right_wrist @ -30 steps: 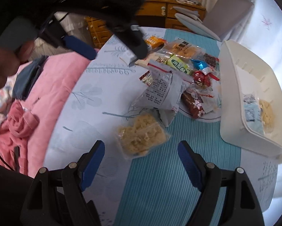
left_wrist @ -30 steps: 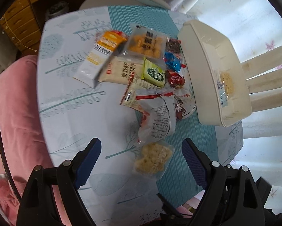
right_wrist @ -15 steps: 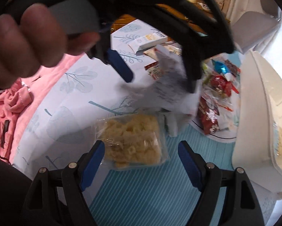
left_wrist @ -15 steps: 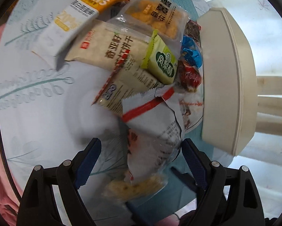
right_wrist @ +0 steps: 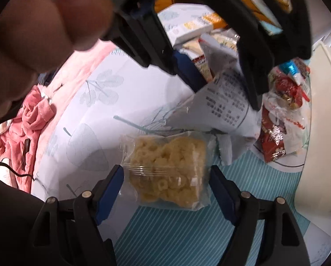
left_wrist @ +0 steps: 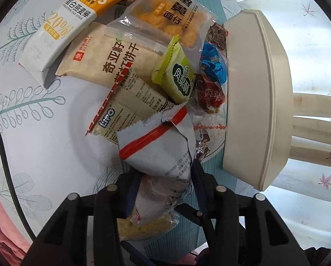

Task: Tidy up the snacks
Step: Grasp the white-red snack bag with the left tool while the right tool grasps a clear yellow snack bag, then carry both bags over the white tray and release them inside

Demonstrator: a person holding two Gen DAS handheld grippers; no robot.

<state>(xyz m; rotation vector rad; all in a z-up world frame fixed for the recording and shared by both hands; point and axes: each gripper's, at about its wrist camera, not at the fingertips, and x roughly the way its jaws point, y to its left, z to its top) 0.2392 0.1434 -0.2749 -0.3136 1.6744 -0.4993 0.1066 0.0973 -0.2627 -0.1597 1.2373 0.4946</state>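
My left gripper (left_wrist: 164, 173) points down into the snack pile, and its jaws are closing on a white packet with a red stripe (left_wrist: 161, 146), which crumples between the pads. The right wrist view shows that gripper (right_wrist: 224, 93) pinching the same packet (right_wrist: 227, 102) from above, with a person's hand (right_wrist: 43, 22) holding it. My right gripper (right_wrist: 166, 170) hangs low over a clear bag of ring-shaped crackers (right_wrist: 167, 168). Its jaws are wide and closing slightly, with the pads at the bag's side edges and not squeezing. That bag (left_wrist: 147, 226) lies just under the left gripper.
A cream plastic bin (left_wrist: 254, 102) stands to the right of the pile. The pile holds an oats box (left_wrist: 61, 26), a cracker pack (left_wrist: 112, 55), a green packet (left_wrist: 176, 75) and red candy (left_wrist: 209, 95). Pink cloth (right_wrist: 26, 122) lies beyond the table's left edge.
The left gripper came down onto the pile and its jaws went from wide apart to pinching the white packet. The right gripper sank toward the ring-cracker bag, which now lies between its fingers.
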